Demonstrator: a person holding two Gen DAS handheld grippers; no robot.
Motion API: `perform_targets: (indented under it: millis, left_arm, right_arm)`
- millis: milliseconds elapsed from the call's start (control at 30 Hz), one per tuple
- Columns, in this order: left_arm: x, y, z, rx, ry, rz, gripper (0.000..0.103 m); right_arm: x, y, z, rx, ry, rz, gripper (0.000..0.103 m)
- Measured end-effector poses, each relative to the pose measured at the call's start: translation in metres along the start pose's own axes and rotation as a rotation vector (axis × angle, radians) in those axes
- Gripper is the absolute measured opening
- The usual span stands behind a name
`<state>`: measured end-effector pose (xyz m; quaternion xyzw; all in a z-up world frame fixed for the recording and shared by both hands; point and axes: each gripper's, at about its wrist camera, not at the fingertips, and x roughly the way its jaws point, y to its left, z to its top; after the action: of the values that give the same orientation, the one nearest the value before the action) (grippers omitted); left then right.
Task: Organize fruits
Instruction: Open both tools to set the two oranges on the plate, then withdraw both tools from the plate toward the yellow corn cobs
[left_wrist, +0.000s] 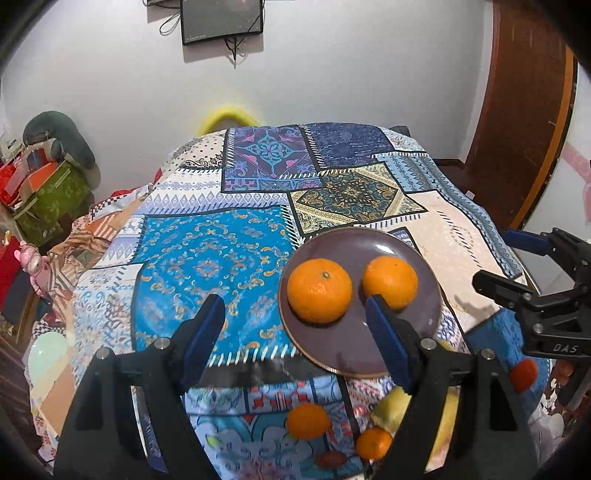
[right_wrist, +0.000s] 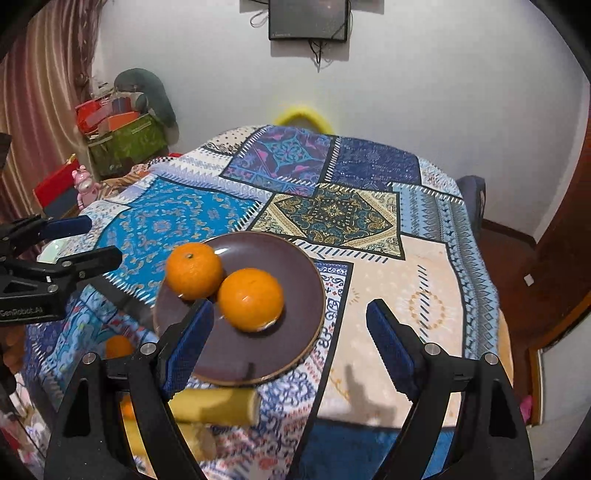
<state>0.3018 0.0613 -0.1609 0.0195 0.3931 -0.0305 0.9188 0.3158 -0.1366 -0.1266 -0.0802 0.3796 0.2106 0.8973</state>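
oranges (right_wrist: 194, 270) (right_wrist: 251, 299): two, touching, on brown plate (right_wrist: 295, 325) | more fruit near table edge

Even, fairly bright indoor light from above lays soft gripper shadows on the table (right_wrist: 424, 295) and a small glare streak on the plate (right_wrist: 295, 258) (fisheye bends every edge into dark corners), while the near fruit below the fingers (right_wrist: 388, 347) blurs.

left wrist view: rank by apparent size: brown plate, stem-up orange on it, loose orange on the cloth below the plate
1. Round brown plate, clearly largest.
2. Stem-up orange on the plate.
3. Loose orange on the patterned cloth, smaller-looking, though fisheye distortion near the frame edge makes true size unsure.
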Motion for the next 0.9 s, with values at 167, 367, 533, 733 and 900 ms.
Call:
perform_targets:
  millis: [167,367,533,733,900]
  left_arm:
    - [-0.02,-0.001,-0.018,0.003,0.005,0.003,0.079]
    - [-0.035,0.0,-0.043,0.009,0.026,0.004,0.08]
    - [-0.041,0.004,-0.067,0.021,0.068,0.015,0.08]
    - [-0.035,0.003,-0.099,0.028,0.119,0.001,0.081]
    - [-0.023,-0.008,-0.125,0.079,0.16,0.006,0.082]
  right_arm:
    - [-0.027,0.01,-0.012,-0.012,-0.024,-0.009,0.083]
    - [-0.049,0.018,-0.027,0.005,-0.038,-0.003,0.084]
    - [-0.061,0.022,-0.043,0.028,-0.038,-0.009,0.084]
    - [-0.063,0.027,-0.067,0.052,0.003,0.012,0.085]
    - [-0.055,0.037,-0.088,0.053,0.054,0.045,0.085]
